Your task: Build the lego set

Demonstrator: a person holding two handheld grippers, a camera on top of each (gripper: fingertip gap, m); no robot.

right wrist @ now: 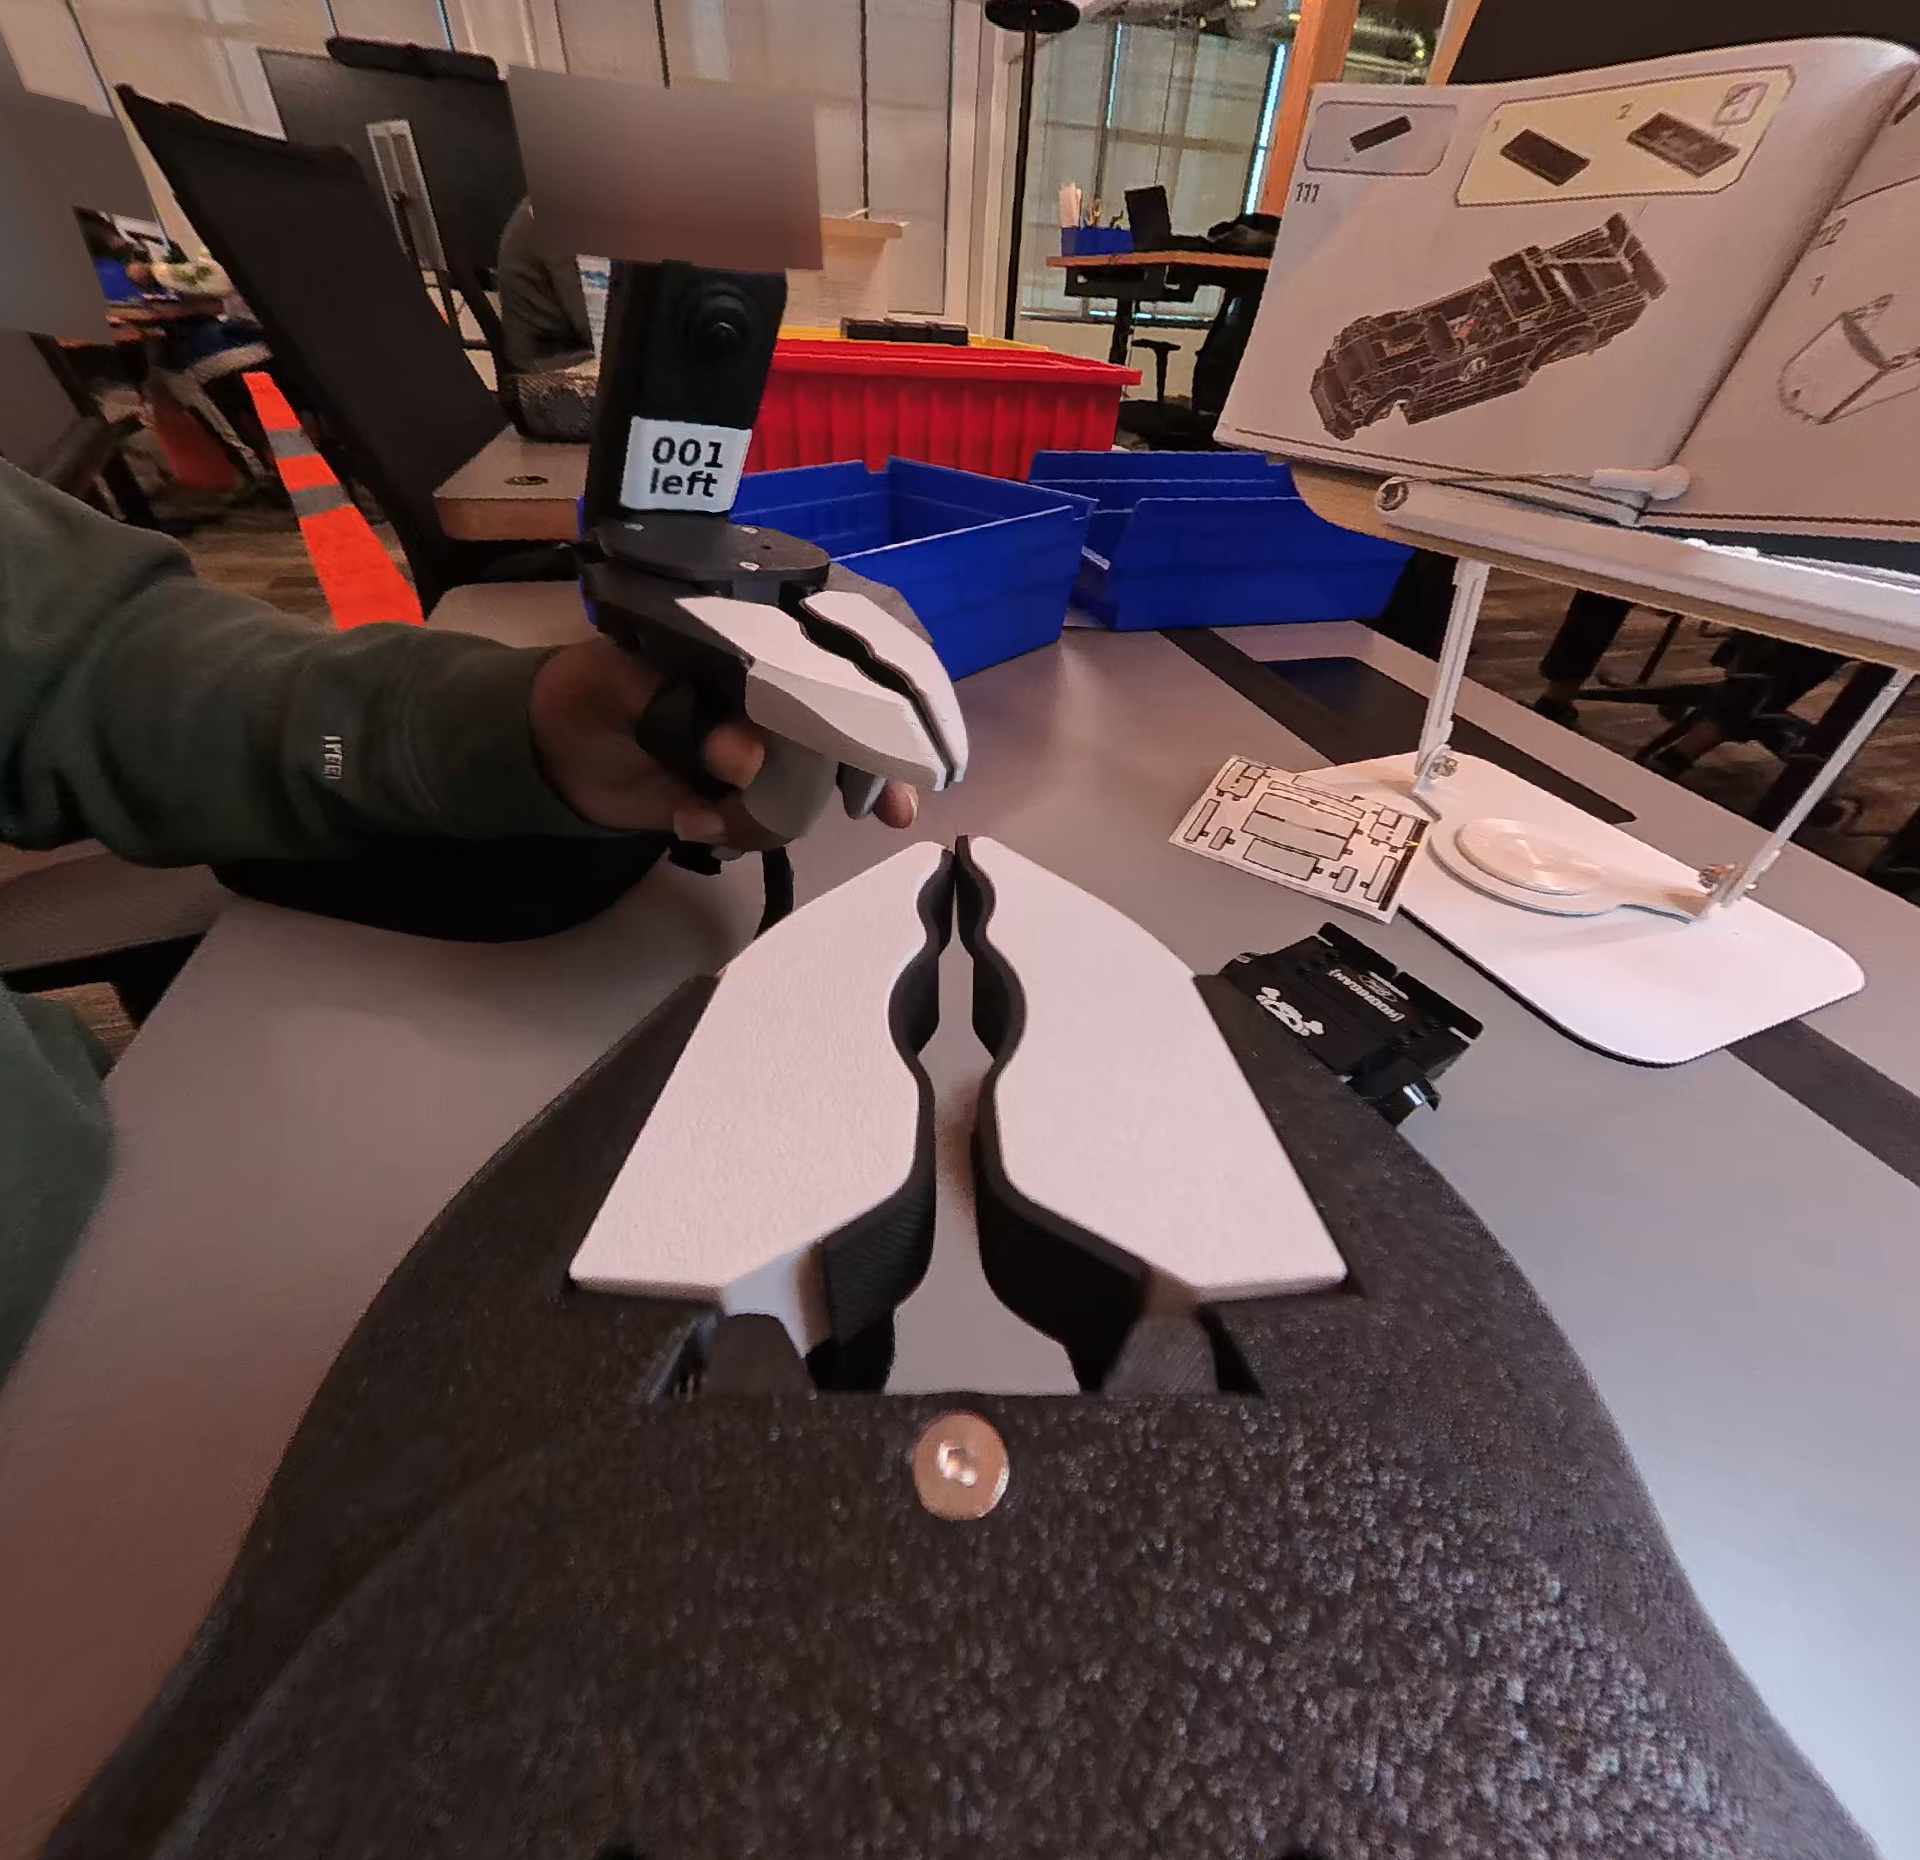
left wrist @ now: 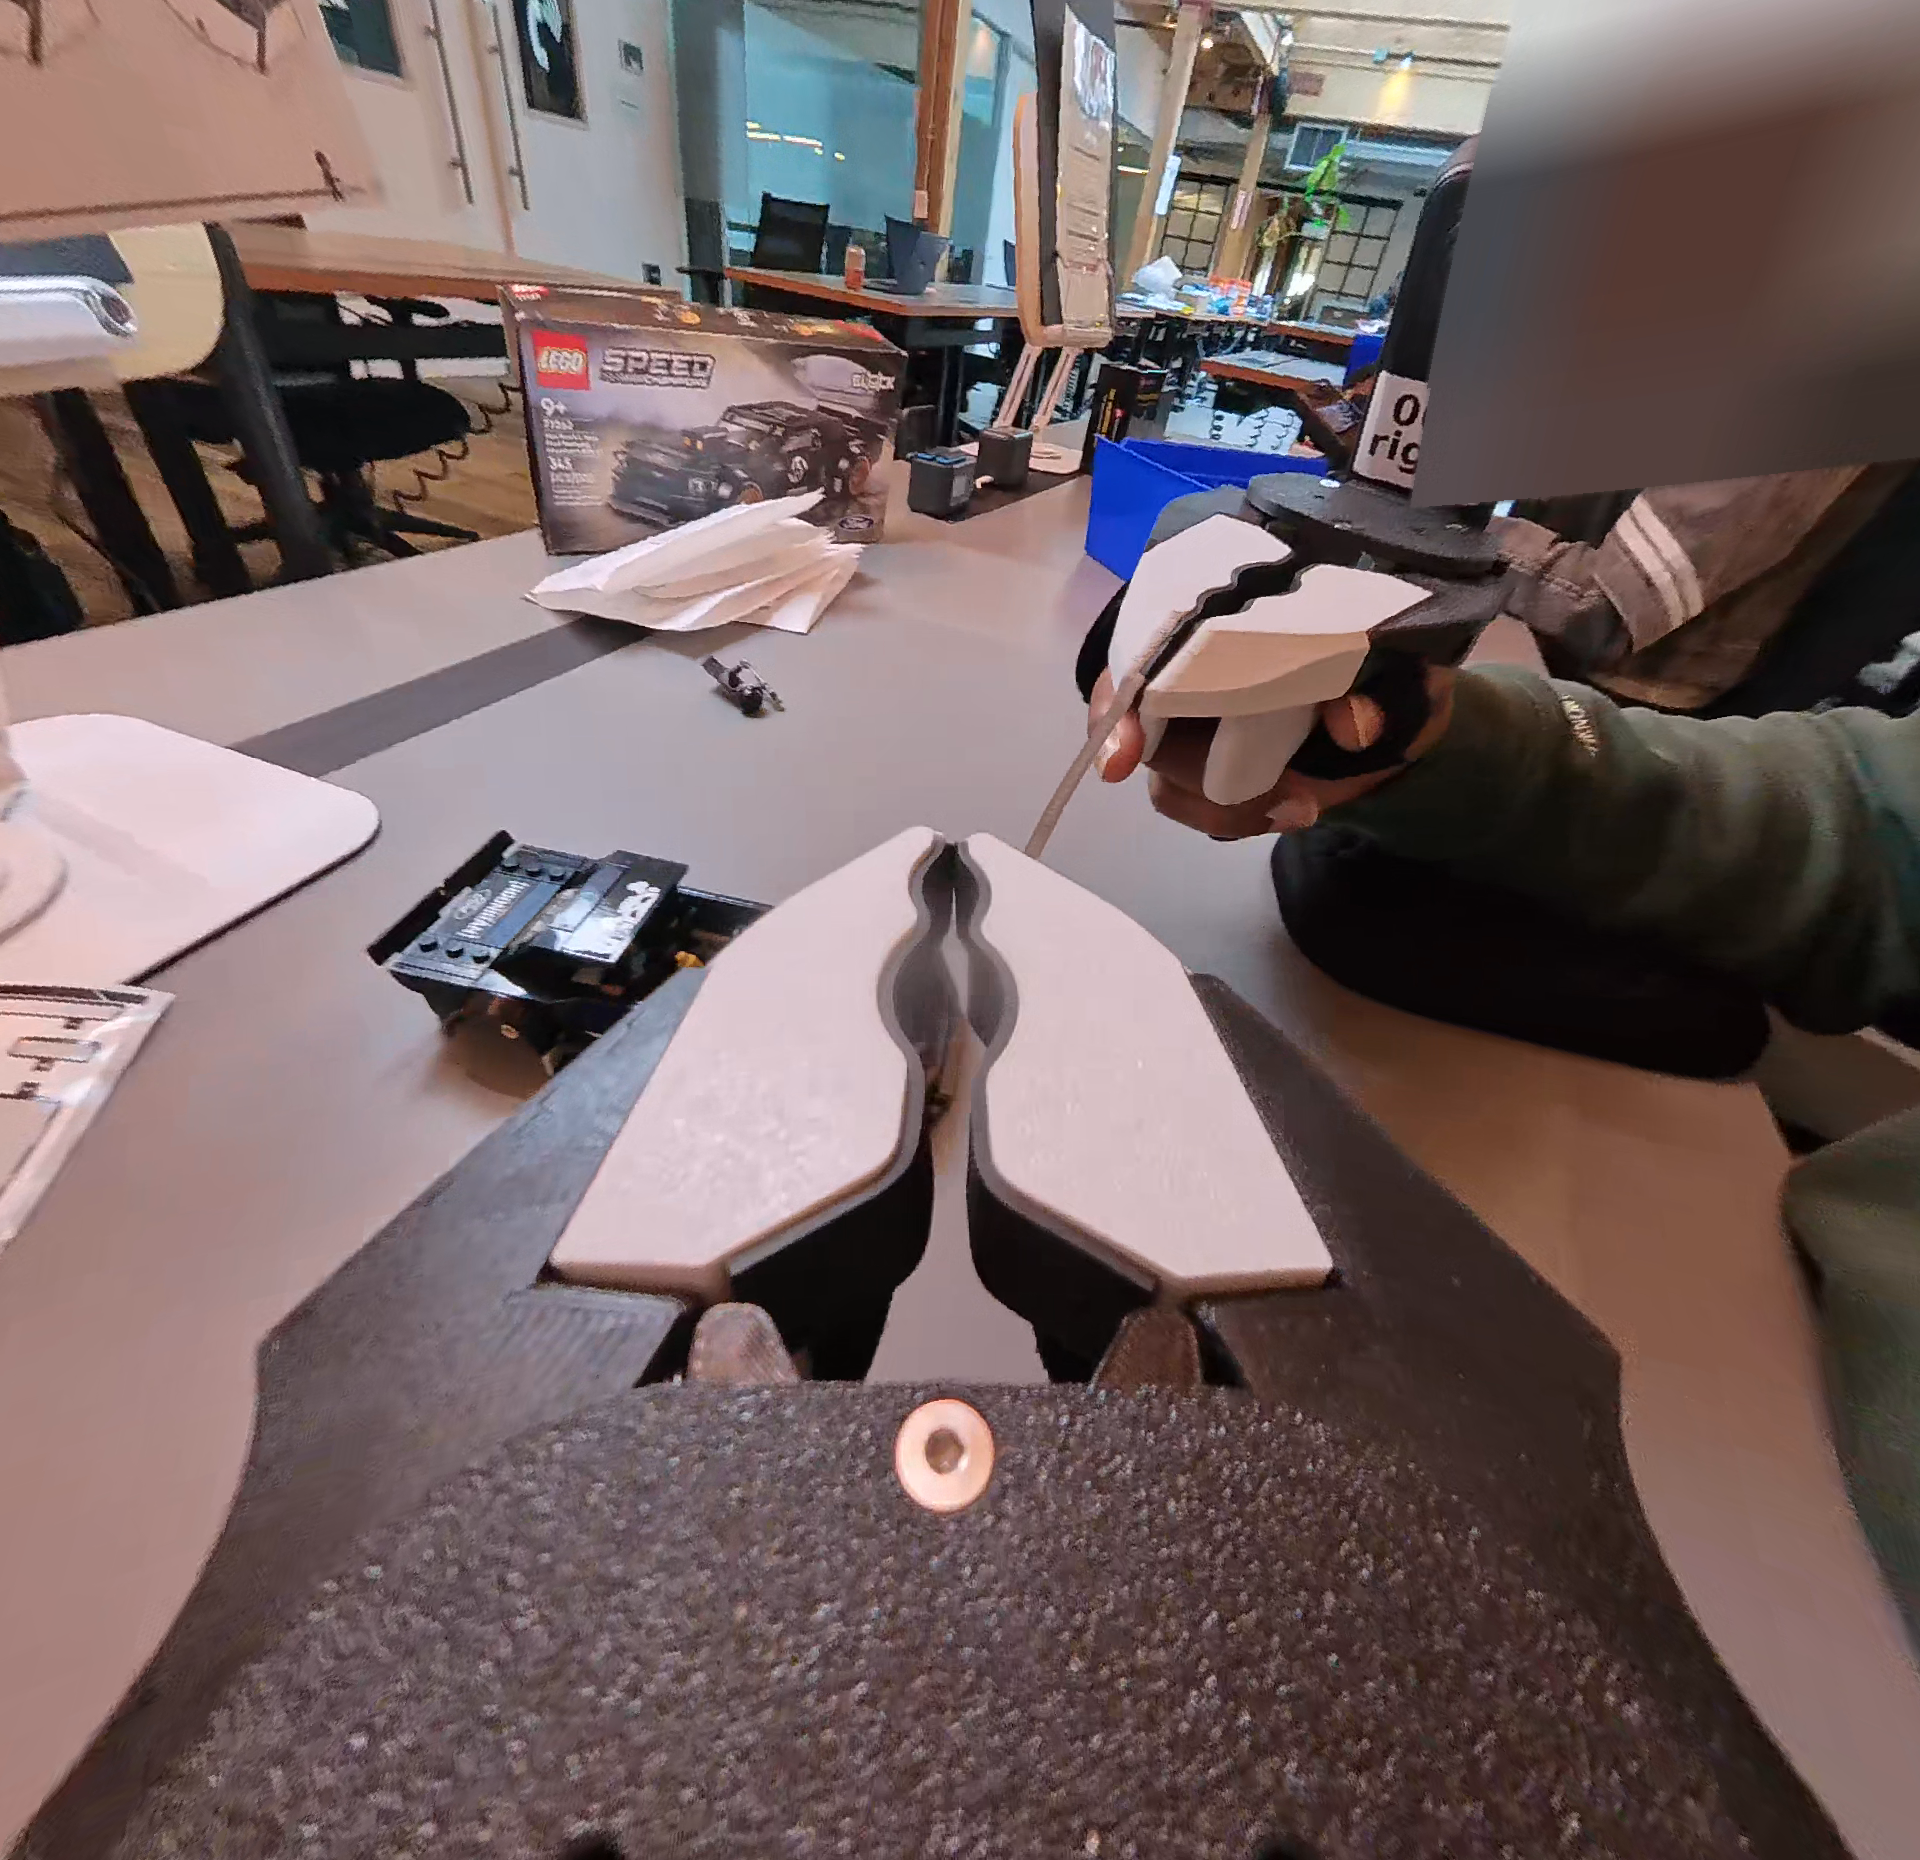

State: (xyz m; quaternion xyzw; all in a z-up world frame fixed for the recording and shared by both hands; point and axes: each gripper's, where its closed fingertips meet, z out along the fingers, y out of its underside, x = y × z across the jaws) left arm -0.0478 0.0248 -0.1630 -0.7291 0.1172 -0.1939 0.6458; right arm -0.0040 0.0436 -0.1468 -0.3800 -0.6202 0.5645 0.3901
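Observation:
A part-built black lego car (left wrist: 540,927) lies on the grey table (left wrist: 831,771), just left of and partly under my left gripper (left wrist: 951,849), whose jaws are shut with nothing seen between the tips. In the right wrist view the car (right wrist: 1351,1021) lies just right of my right gripper (right wrist: 956,846), which is also shut and looks empty. Each gripper shows in the other's view, hand-held and shut: the right (left wrist: 1132,672), the left (right wrist: 951,771). A thin grey strip (left wrist: 1070,782) hangs below the right gripper's tips; I cannot tell what it is. A small dark lego part (left wrist: 743,683) lies farther back.
The lego box (left wrist: 707,418) and white paper bags (left wrist: 707,574) sit at the back. An open instruction booklet (right wrist: 1558,283) rests on a white stand (right wrist: 1621,927), with a sticker sheet (right wrist: 1304,834) beside it. Blue bins (right wrist: 935,543) and a red bin (right wrist: 935,397) stand behind. Tip to tip, the grippers are about 6 centimeters apart.

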